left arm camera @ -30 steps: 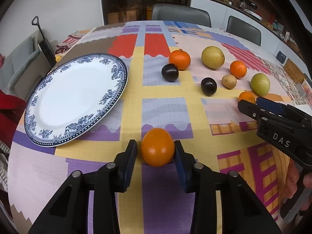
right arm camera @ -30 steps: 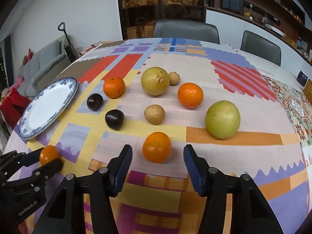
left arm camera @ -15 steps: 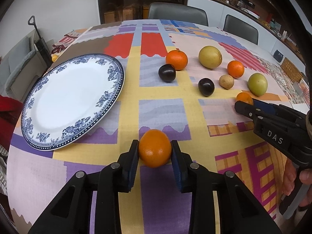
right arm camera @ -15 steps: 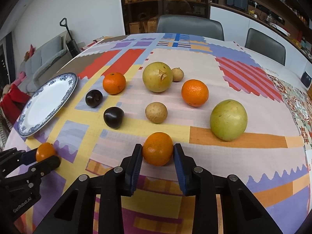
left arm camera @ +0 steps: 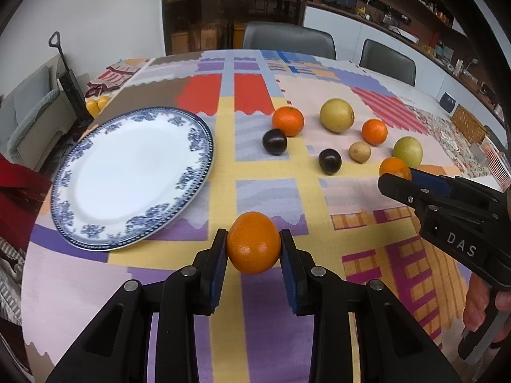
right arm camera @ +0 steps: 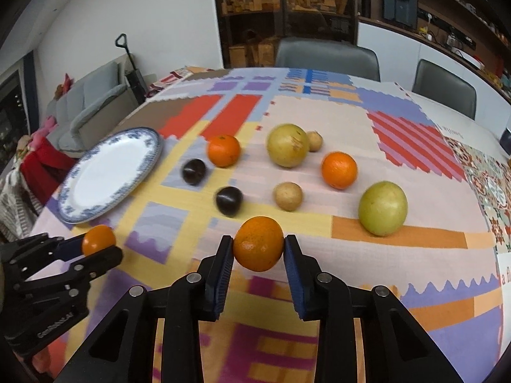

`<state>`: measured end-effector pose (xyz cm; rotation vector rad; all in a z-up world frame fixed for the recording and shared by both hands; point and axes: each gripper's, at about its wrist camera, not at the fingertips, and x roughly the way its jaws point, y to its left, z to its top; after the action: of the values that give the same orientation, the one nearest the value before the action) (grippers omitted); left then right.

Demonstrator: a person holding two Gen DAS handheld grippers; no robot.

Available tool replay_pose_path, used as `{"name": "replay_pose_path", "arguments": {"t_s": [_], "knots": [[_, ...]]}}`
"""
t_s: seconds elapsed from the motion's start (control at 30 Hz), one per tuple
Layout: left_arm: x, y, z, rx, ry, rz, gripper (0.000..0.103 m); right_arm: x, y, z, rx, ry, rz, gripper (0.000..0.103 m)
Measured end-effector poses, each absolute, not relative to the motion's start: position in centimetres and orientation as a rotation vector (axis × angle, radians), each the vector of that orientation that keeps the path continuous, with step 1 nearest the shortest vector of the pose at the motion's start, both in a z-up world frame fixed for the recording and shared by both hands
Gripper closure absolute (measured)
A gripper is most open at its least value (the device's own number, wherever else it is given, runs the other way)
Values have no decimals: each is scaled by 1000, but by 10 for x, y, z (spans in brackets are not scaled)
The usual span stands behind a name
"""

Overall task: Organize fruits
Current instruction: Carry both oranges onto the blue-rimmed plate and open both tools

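Left wrist: patchwork tablecloth [left arm camera: 255,191], empty plate [left arm camera: 134,175], grey chairs [left arm camera: 287,40], possibly shelving behind.

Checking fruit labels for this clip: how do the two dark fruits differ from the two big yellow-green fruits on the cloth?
The dark fruits are near-black and small; the yellow-green fruits are pale and far larger. The dark pair lies nearer the plate, the pale pair further from it. All four are roundish, rest on the tablecloth, and are ungripped.
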<state>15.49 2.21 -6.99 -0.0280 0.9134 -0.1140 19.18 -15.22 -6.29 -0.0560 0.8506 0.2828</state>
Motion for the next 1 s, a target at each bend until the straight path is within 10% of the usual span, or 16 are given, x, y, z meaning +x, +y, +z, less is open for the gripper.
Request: {"name": "replay_pose_path", "arguments": {"t_s": [1.0], "knots": [[156,139,-56,-4,832,7,72,204,-4,-36,-160,794,549,70]]}}
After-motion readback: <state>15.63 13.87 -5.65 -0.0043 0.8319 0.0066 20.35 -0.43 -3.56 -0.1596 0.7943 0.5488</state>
